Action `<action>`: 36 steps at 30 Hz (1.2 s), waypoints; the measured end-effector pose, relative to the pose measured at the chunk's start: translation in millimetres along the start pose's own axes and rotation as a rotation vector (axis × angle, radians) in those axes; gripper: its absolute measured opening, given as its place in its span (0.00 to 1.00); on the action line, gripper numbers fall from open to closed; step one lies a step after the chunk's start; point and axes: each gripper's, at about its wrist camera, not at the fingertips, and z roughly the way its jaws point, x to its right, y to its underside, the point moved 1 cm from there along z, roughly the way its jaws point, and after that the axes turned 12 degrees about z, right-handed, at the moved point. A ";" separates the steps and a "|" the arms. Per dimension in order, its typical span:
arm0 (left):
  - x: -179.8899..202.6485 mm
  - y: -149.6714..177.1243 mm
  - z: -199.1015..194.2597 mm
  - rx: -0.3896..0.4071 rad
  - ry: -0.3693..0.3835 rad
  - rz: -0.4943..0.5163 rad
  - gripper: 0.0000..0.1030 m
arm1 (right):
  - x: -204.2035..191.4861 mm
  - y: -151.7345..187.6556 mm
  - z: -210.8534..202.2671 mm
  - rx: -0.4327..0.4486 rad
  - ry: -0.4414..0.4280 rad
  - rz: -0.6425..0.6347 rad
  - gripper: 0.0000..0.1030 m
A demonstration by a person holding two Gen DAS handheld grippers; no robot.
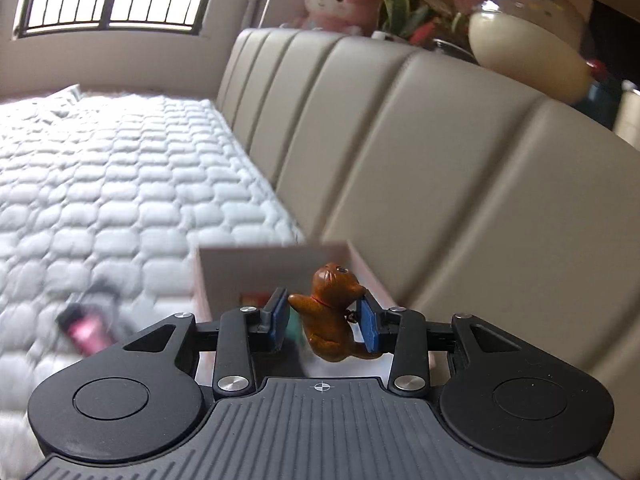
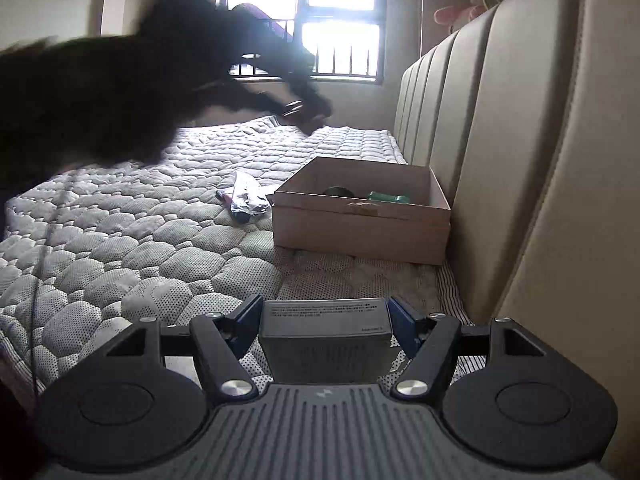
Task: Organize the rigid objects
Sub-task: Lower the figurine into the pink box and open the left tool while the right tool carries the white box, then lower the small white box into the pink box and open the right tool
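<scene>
Left gripper [image 1: 325,322] over cardboard box [image 1: 260,268] — nearer hand.
Your pads clamp the brown figurine [image 1: 328,312]; right gripper [image 2: 324,326], gripping a grey box [image 2: 325,334], sits well short.

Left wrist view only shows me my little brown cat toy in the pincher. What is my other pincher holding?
Observer: The right gripper is shut on a dark grey rectangular box with a printed label.
Operator: Is anything inside the cardboard box?
Observer: Yes. The open beige cardboard box holds a green plastic piece and a dark round object.
</scene>
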 end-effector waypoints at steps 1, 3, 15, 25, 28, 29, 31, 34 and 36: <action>-2.5 -5.3 12.9 -0.009 -0.008 -0.008 0.40 | 1.5 0.4 -1.0 0.005 0.002 0.000 0.66; -7.1 -10.8 35.3 -0.052 -0.046 -0.033 0.40 | 2.9 0.4 -2.4 0.013 0.013 0.003 0.66; -8.5 48.0 -6.1 -0.030 0.005 -0.009 0.40 | 11.6 -3.8 -0.3 0.005 0.015 -0.004 0.66; -20.1 151.8 -92.9 -0.070 0.061 -0.143 0.40 | 12.9 -85.2 27.3 0.104 0.054 -0.006 0.66; -27.1 170.2 -103.2 -0.087 0.073 -0.168 0.40 | 19.0 -135.4 50.8 0.146 0.056 0.094 0.66; -30.5 173.6 -105.4 -0.088 0.067 -0.174 0.40 | 19.5 -151.8 59.9 0.166 0.068 0.114 0.66; -37.9 177.8 -109.4 -0.087 0.036 -0.189 0.40 | 21.7 -182.1 82.2 0.194 0.079 0.154 0.68; -51.3 183.4 -117.2 -0.080 0.001 -0.207 0.40 | 33.5 -202.3 109.5 0.127 0.078 0.244 0.86; -60.5 187.5 -118.0 -0.084 -0.020 -0.219 0.40 | 41.2 -193.0 111.8 0.098 0.090 0.273 0.86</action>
